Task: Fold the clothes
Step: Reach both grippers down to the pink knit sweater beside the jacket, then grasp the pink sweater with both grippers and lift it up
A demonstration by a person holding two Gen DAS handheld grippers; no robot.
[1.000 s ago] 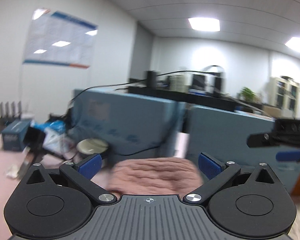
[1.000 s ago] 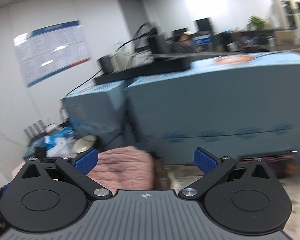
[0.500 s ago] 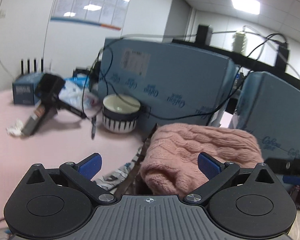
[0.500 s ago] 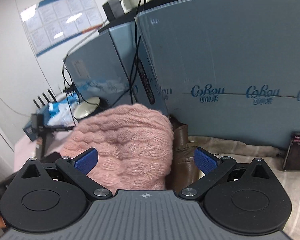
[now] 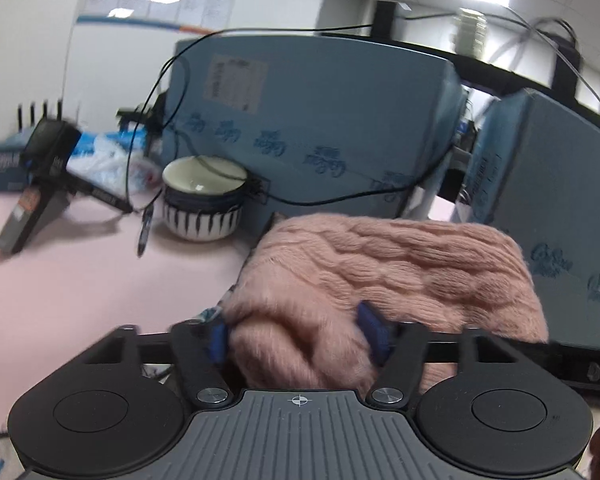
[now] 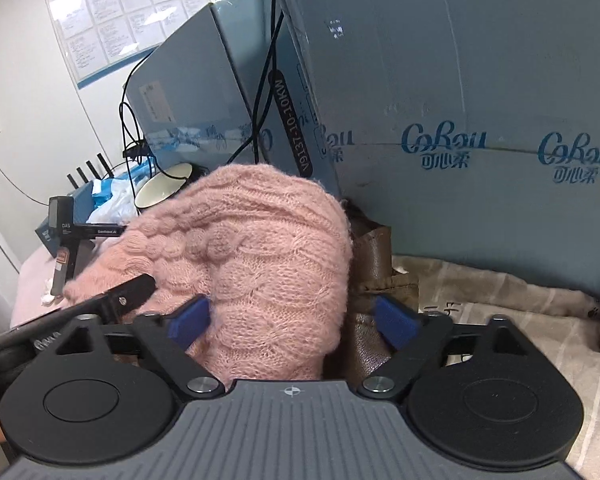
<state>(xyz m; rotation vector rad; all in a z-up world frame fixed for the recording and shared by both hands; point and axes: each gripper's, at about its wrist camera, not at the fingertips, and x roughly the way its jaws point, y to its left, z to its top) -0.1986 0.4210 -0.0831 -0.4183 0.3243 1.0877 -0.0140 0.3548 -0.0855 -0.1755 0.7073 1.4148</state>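
A pink cable-knit sweater [image 5: 400, 268] lies bunched in a heap on the table, seen also in the right wrist view as pink sweater [image 6: 252, 248]. My left gripper [image 5: 296, 338] is at its near left end; its jaws are closing and both blue pads dig into the knit. My right gripper [image 6: 292, 322] straddles the sweater's right end and a brown leather-like garment [image 6: 372, 264]; its jaws are closing, and the pads look barely in contact with the fabric. The left gripper's black finger [image 6: 128, 294] shows against the sweater in the right wrist view.
Tall blue cardboard boxes [image 5: 320, 100] stand close behind the heap, with black cables hanging over them. A striped bowl [image 5: 202, 204] and a black handheld device [image 5: 40, 184] sit on the pink tabletop [image 5: 80, 292] to the left. A beige striped cloth [image 6: 500, 312] lies at the right.
Both grippers have dropped and moved in on the sweater. Their jaws, wide apart before, have narrowed; the left pads now sink into the knit.
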